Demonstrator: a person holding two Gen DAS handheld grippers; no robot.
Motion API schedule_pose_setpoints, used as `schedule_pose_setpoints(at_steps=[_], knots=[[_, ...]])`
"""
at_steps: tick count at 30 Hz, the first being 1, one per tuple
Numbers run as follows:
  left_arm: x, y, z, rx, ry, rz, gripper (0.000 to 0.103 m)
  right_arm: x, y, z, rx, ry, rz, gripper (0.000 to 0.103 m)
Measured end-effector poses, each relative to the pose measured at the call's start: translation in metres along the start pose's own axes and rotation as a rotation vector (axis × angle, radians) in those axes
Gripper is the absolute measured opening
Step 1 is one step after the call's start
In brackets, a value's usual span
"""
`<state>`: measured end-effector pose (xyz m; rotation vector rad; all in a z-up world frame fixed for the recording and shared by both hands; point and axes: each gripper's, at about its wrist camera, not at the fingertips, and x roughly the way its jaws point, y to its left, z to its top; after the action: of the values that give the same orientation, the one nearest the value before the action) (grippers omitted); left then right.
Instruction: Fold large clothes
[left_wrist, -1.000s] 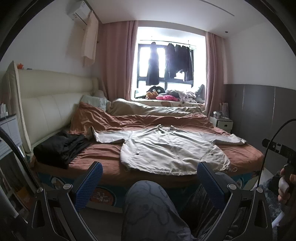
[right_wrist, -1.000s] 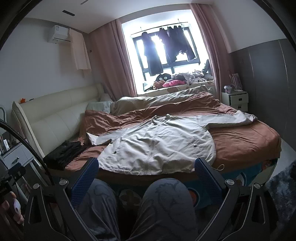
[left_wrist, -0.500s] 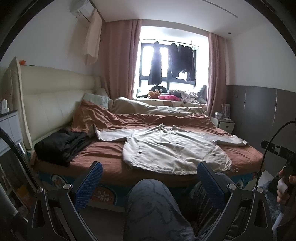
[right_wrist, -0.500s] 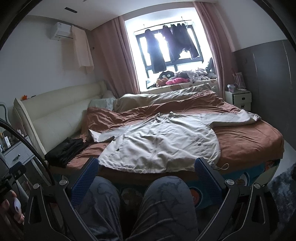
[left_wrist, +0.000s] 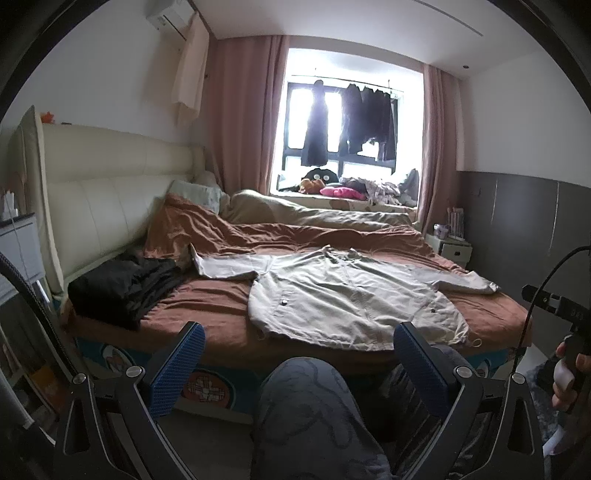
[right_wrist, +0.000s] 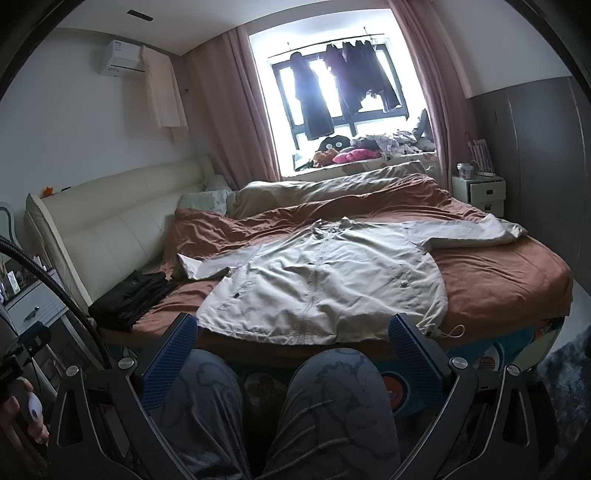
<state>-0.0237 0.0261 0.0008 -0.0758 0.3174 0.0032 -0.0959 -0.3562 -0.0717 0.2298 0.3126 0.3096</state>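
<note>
A large beige jacket lies flat, front up, on the brown bedspread, both sleeves spread out; it also shows in the right wrist view. Its hem hangs near the bed's front edge. My left gripper is open and empty, held short of the bed above the person's knee. My right gripper is open and empty, also short of the bed, above both knees, facing the jacket's hem.
A pile of black clothes lies on the bed's left by the cream headboard. A rumpled duvet lies at the far side. A white nightstand stands right, a drawer unit left.
Both cameras have risen slightly and tilted, so the bed sits a little lower in view. The jacket has not moved. Both grippers stay open.
</note>
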Motion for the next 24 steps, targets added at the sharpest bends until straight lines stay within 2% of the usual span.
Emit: schedule_pose_setpoints(at_steps=[8,16,20,24], knots=[[0.017,0.006,0.012,-0.006,-0.001,0.005,0.102,0.016,0.004,0.016,-0.005,0.004,0.007,0.103],[0.055,0.018,0.026,-0.034,-0.001,-0.015,0.102,0.06,0.007,0.04,-0.023,0.034,0.021,0.103],[0.089,0.032,0.038,-0.075,0.028,0.002,0.101,0.093,0.012,0.059,-0.022,0.057,0.03,0.103],[0.116,0.05,0.049,-0.112,0.019,0.064,0.101,0.122,0.016,0.073,-0.024,0.077,0.035,0.103]])
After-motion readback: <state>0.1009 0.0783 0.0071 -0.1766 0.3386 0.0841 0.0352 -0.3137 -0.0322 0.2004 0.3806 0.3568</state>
